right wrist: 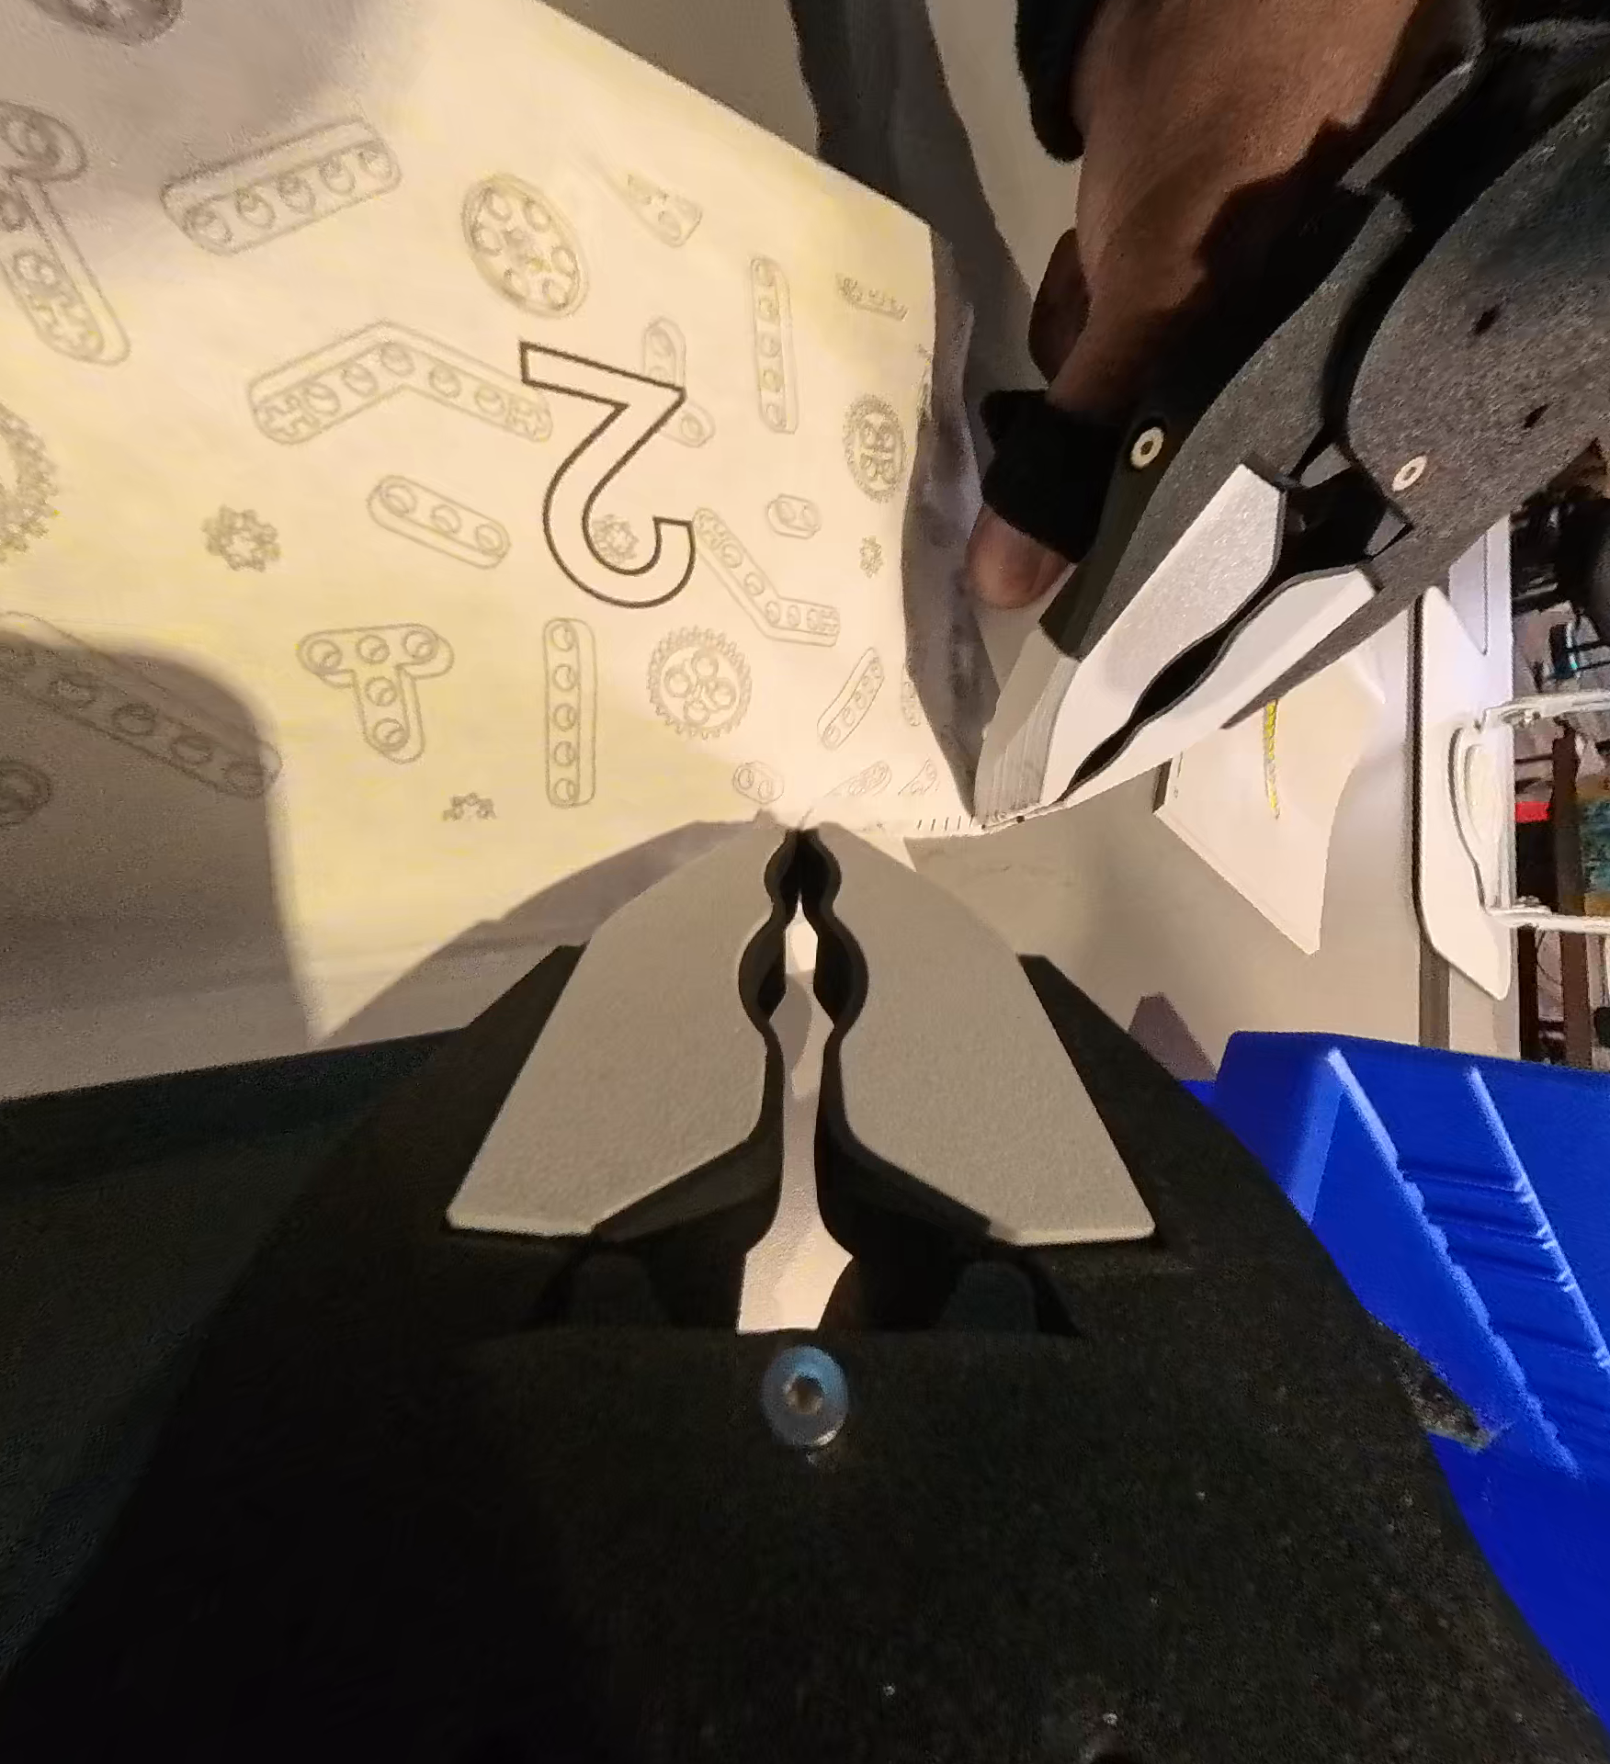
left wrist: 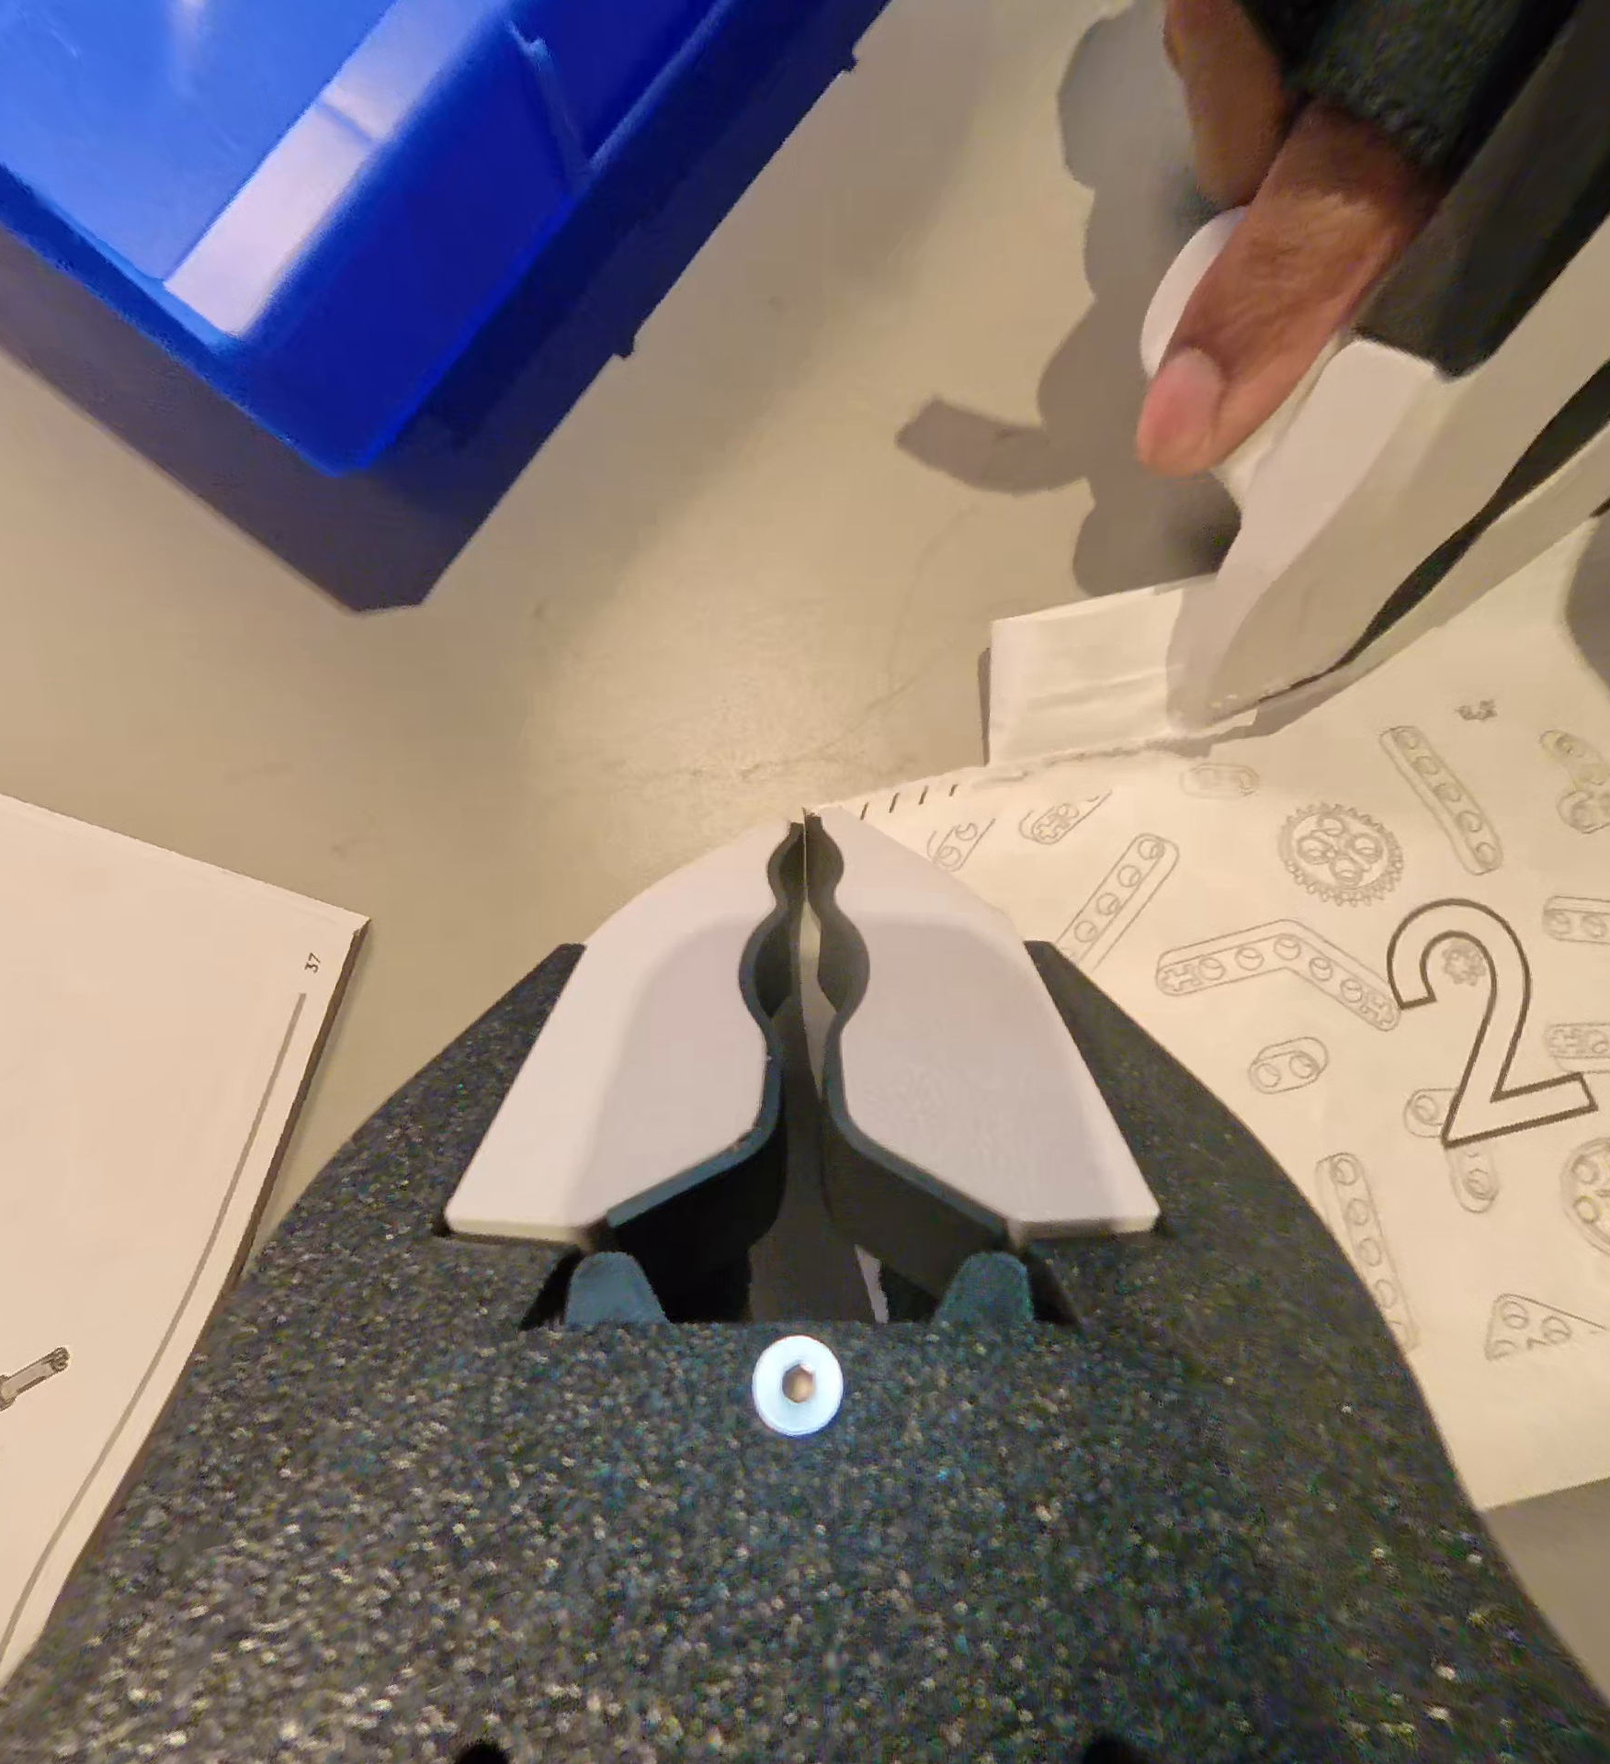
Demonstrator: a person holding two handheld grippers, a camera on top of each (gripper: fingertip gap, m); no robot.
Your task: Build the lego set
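A white paper parts bag [left wrist: 1307, 1002], printed with grey outlines of parts, is held over the table between both grippers. My left gripper [left wrist: 806, 830] is shut on the bag's near top edge. My right gripper [left wrist: 1212, 706] is shut on the same edge farther right, where a white flap [left wrist: 1078, 668] sticks out. In the right wrist view the bag [right wrist: 400, 477] fills the upper left. My right gripper [right wrist: 796, 840] pinches its edge, and the left gripper [right wrist: 1002, 811] pinches close beside it. What the bag holds is hidden.
A blue plastic bin [left wrist: 305, 239] stands at the upper left, and it also shows in the right wrist view [right wrist: 1498, 1289]. An open instruction booklet [left wrist: 114, 1098] lies at the left. The table [left wrist: 639, 620] is grey. A hand [left wrist: 1259, 286] holds the right gripper.
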